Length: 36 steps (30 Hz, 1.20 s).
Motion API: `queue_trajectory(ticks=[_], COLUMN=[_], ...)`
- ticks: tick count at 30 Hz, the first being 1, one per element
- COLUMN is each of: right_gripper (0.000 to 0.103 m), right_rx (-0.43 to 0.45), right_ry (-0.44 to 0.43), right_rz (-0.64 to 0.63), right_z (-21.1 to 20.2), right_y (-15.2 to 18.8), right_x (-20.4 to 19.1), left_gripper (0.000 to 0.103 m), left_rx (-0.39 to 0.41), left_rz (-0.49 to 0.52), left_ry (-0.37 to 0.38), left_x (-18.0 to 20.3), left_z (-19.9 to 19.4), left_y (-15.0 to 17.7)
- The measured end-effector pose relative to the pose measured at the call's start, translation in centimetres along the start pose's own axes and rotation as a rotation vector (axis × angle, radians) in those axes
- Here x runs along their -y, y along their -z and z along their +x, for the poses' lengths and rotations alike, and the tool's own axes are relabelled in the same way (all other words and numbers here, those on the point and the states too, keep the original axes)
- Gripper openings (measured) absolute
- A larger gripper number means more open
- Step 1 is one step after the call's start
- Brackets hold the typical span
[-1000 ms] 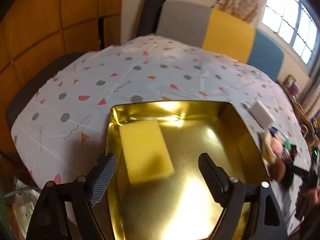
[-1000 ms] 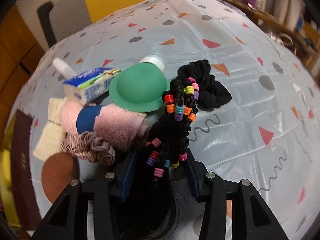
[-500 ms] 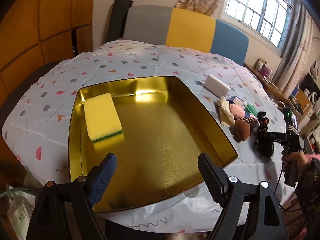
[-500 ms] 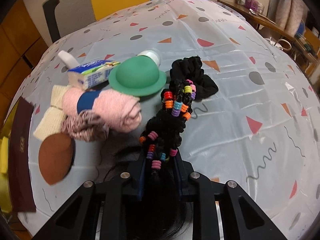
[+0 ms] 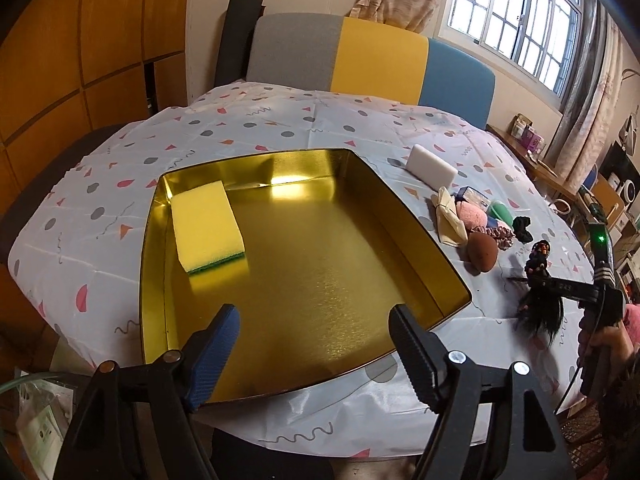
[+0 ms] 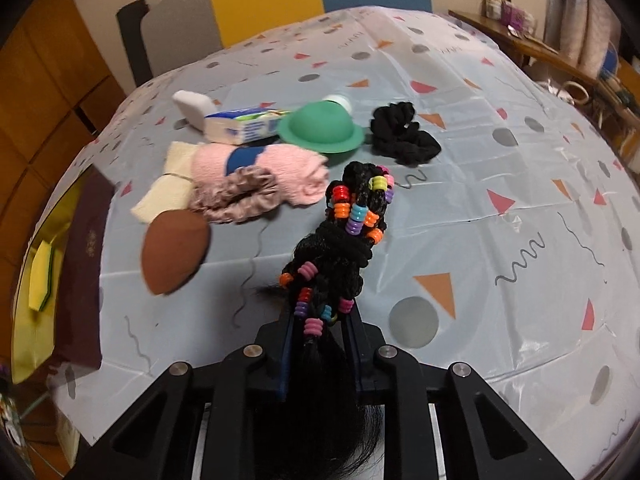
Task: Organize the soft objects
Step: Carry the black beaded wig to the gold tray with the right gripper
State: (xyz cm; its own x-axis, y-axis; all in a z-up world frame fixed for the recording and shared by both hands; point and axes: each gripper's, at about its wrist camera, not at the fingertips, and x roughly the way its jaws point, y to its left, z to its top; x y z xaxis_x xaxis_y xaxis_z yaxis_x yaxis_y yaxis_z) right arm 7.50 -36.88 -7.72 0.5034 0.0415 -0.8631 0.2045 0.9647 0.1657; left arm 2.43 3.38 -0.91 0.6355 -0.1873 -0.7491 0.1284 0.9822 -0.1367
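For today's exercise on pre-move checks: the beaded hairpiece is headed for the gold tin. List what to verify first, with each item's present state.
1. Right tongs shut on beaded hairpiece: ok.
2. Hairpiece clear of the tablecloth: cannot tell.
3. Gold tin has bare floor beside the yellow sponge: ok.
4. Left tongs open and holding nothing: ok.
5. Left tongs out of the path into the tin: not ok, they are over its near edge.
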Motion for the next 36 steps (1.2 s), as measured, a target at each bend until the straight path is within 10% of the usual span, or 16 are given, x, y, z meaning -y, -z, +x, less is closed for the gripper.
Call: queue_trajectory(ticks=[15, 36], right_gripper=[0.022, 0.022], right_rx=[0.082, 0.102], right_ry=[-0.093, -0.400], right_rz=[-0.076, -0.371], right_z=[-3.1, -6.2], right_y=[0.3, -0.1], right_x=[-4.5, -21.2], left_gripper=[0.079, 0.079], left_rx=[0.011, 0.001], left_rz=[-0.010, -0.043], left_ry=[-0.021, -0.041], left_x=[-0.5, -1.6], left_z=[-1.0, -0.7], left_y=[0.3, 0.6])
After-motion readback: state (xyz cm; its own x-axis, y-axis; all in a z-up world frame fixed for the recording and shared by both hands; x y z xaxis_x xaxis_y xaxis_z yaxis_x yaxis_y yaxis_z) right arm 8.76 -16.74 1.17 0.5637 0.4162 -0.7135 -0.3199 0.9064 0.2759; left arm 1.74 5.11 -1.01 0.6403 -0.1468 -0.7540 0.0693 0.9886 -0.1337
